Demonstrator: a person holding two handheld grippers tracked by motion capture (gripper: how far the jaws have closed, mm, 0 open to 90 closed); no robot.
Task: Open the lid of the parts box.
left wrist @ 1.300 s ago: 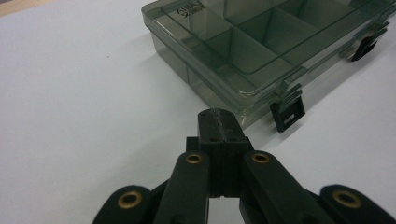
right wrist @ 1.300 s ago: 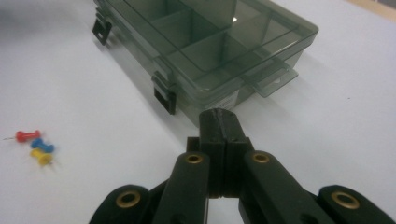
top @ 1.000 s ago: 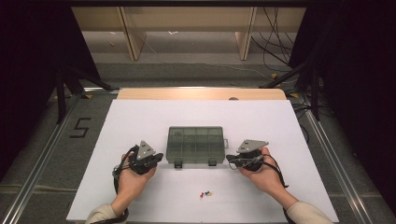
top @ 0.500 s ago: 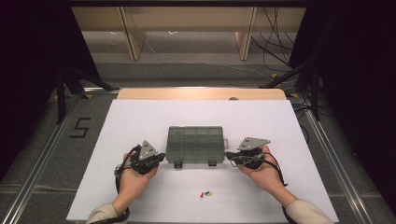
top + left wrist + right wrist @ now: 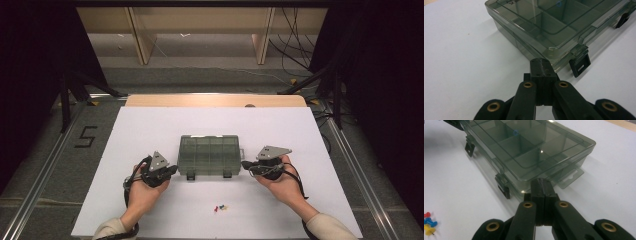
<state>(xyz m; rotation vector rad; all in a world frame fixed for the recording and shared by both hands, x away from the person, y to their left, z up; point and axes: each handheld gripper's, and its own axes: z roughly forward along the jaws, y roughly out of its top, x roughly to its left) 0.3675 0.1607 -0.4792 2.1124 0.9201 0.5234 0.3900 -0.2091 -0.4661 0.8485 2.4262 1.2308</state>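
Note:
A smoky transparent compartment box [image 5: 209,154] with its lid down lies in the middle of the white table [image 5: 150,125]. My left gripper [image 5: 174,169] is shut and empty, its tip at the box's [image 5: 544,27] near left corner. My right gripper [image 5: 244,164] is shut and empty too, with its tip at the box's [image 5: 524,147] near right corner. In the left gripper view the shut left gripper [image 5: 542,60] points at a black latch [image 5: 579,65]. In the right gripper view the shut right gripper [image 5: 541,181] sits beside another latch [image 5: 503,185]. Whether either tip touches the box is unclear.
A few coloured push pins [image 5: 220,207] lie on the white table in front of the box, also as push pins [image 5: 429,222] at the lower left of the right gripper view. A wooden strip [image 5: 215,100] runs along the table's far edge. Cables [image 5: 295,50] lie on the floor beyond.

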